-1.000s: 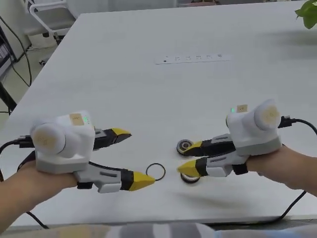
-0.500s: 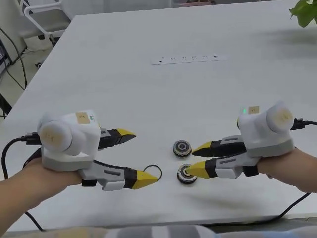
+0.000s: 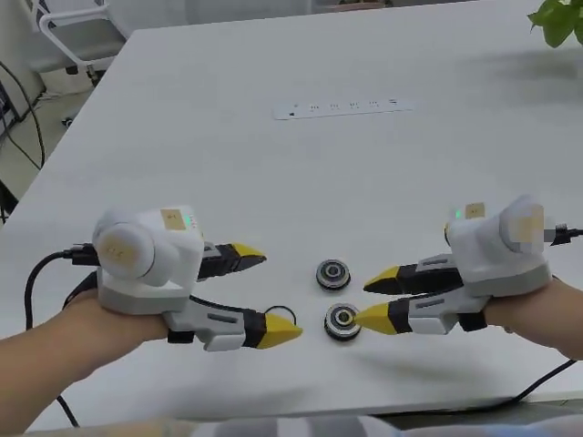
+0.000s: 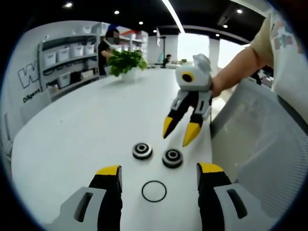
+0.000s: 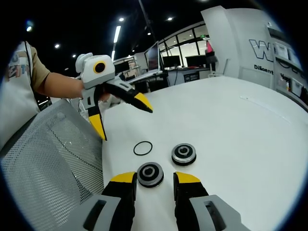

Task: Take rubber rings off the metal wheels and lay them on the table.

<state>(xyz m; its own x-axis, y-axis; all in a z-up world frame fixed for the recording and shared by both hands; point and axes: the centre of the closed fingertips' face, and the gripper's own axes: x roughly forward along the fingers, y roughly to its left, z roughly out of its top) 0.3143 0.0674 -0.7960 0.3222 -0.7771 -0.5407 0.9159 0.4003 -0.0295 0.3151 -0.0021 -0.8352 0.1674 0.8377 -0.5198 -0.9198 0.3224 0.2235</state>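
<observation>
The left tongs (image 3: pixel 278 293) and right tongs (image 3: pixel 363 302) have white-and-grey housings, black jaws and yellow tips. A black cable (image 3: pixel 55 256) trails from each. The short sleeve (image 4: pixel 263 41) is pale beige.

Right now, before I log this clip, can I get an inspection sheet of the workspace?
Surface: white table, socket strip set in its far side.
Job's things: two metal wheels near the front edge; one rubber ring lying flat between the jaws of the left gripper.
Clutter: nothing seen.
Grippers: left gripper open; right gripper open, nearer wheel at its jaw tips.
Cables: black cable trailing from each gripper.
Surroundings: plant, chair beyond the table.
</observation>
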